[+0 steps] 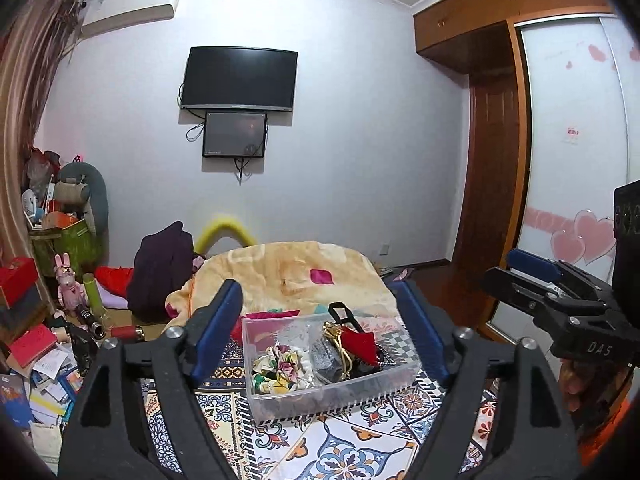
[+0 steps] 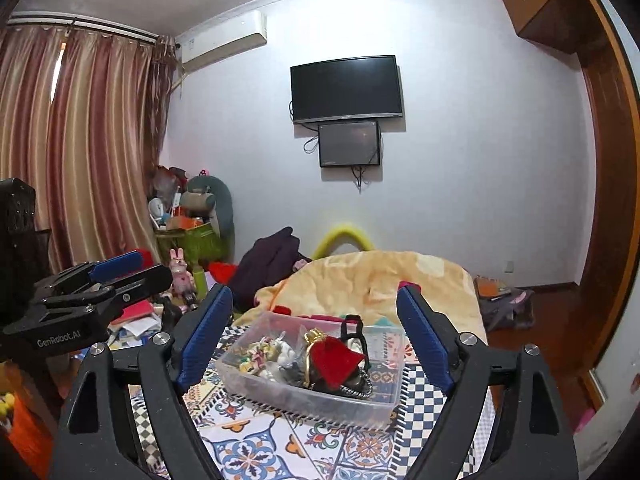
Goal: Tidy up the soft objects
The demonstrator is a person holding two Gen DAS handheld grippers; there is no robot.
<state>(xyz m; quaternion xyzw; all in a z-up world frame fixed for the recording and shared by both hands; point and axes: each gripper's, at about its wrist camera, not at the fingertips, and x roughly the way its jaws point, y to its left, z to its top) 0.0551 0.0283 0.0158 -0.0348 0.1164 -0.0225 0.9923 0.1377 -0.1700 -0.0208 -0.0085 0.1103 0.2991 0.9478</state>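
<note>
From the left wrist, the left hand-held gripper [image 1: 316,312] is spread wide with nothing between its fingers, above a clear plastic bin [image 1: 324,392] on the patterned mat [image 1: 340,448]. In the bin lie a floral scrunchie [image 1: 276,368] and a red pouch [image 1: 362,346].

From the right wrist, the right hand-held gripper [image 2: 316,312] is likewise released, the bin [image 2: 320,396] just ahead, with a yellow blanket [image 2: 372,280] behind it.

Beyond the blue-padded fingertips, a yellow curved foam tube [image 1: 224,229] blurs behind the peach fleece blanket [image 1: 288,276]; dark items under the red velvet pouch [image 2: 335,362] inside the clear plastic bin [image 2: 280,394] stay unidentifiable.
</note>
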